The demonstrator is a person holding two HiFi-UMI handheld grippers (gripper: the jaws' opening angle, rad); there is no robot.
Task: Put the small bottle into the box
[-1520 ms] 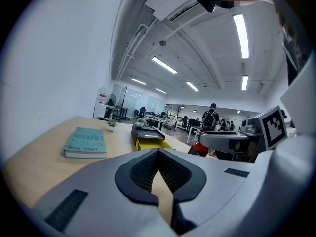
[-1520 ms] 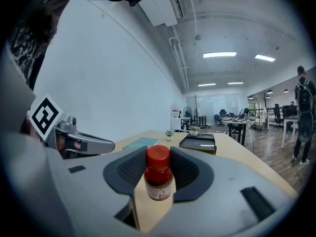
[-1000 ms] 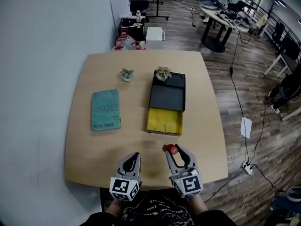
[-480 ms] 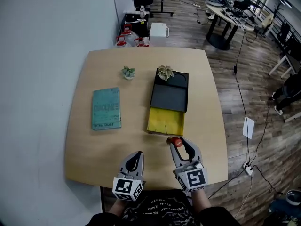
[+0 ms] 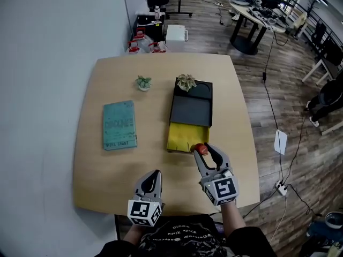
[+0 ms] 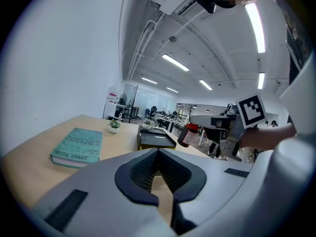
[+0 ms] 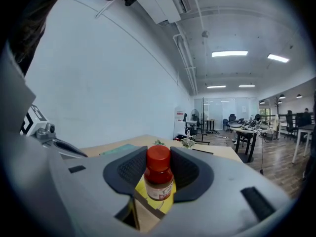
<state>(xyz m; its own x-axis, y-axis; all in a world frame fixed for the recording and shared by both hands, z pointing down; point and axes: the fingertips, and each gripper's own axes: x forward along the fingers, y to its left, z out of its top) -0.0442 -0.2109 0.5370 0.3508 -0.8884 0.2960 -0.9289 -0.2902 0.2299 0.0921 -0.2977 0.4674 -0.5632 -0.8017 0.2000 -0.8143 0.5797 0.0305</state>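
A small bottle [image 5: 199, 149] with a red cap and dark red body hangs upright just over the near edge of the box's yellow tray [image 5: 182, 138]. My right gripper [image 5: 203, 152] is shut on the bottle [image 7: 159, 177], with its pads on both sides of it. The box's black lid [image 5: 191, 111] covers the far half of the tray. My left gripper [image 5: 154, 176] hovers over the table's near edge, shut and empty, well left of the box. In the left gripper view its jaws [image 6: 158, 153] meet, and the bottle [image 6: 185, 135] shows to the right.
A teal book [image 5: 119, 124] lies left of the box. One small potted plant [image 5: 143, 83] stands on the wooden table [image 5: 107, 170] behind the book. Another plant [image 5: 186, 82] sits on the box's far end. A wall runs along the left; an office floor lies to the right.
My right gripper has carried the bottle forward from the table's near edge up to the yellow tray's near edge. The left gripper has stayed nearly still.
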